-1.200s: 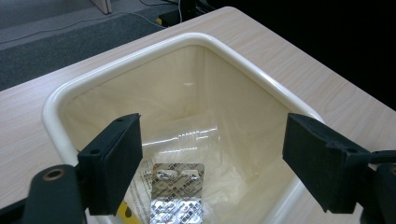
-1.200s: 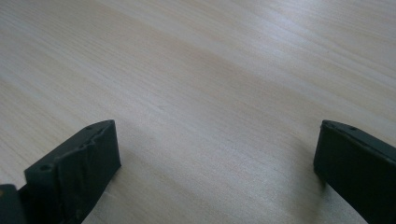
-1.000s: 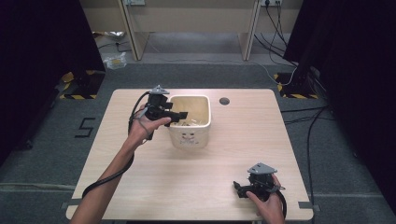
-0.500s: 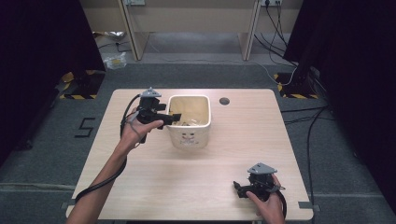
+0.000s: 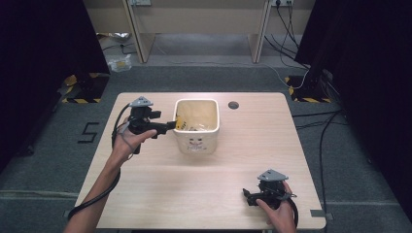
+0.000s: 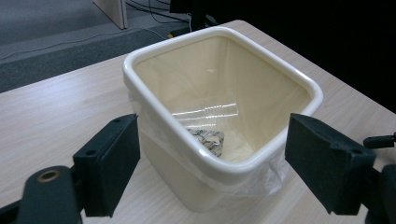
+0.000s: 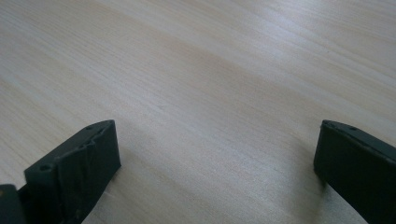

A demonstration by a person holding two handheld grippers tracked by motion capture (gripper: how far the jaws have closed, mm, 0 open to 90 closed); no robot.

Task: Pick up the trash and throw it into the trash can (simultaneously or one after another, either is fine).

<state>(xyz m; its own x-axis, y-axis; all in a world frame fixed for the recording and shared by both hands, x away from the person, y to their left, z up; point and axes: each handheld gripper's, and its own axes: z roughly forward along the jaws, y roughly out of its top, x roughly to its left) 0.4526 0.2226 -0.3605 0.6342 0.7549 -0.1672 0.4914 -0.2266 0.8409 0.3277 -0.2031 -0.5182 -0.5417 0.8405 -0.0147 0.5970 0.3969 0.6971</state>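
Hovering left gripper [image 5: 167, 126] at the bin [image 5: 196, 127], jaws spread wide and empty.

The cream bin, lined with a thin clear bag [image 6: 252, 179], stands upright at the table's [image 5: 204, 194] far middle. A crumpled printed wrapper [image 6: 208, 139] lies at its bottom. From the left gripper view the bin sits dead ahead, its near corner between the two open jaws, with neither pad touching the rim [image 6: 205, 156]. In the high view the gripper comes in from the bin's left side, tips just beside the left wall. The right gripper [image 5: 250, 196] rests low at the near right corner of the table, well apart from the bin, its jaws open over bare wood and gripping nothing. Judgement: the left hand [image 5: 127, 143] is far nearer, so any grasp of rim or bag edge falls to it; the bin's opening faces straight up.
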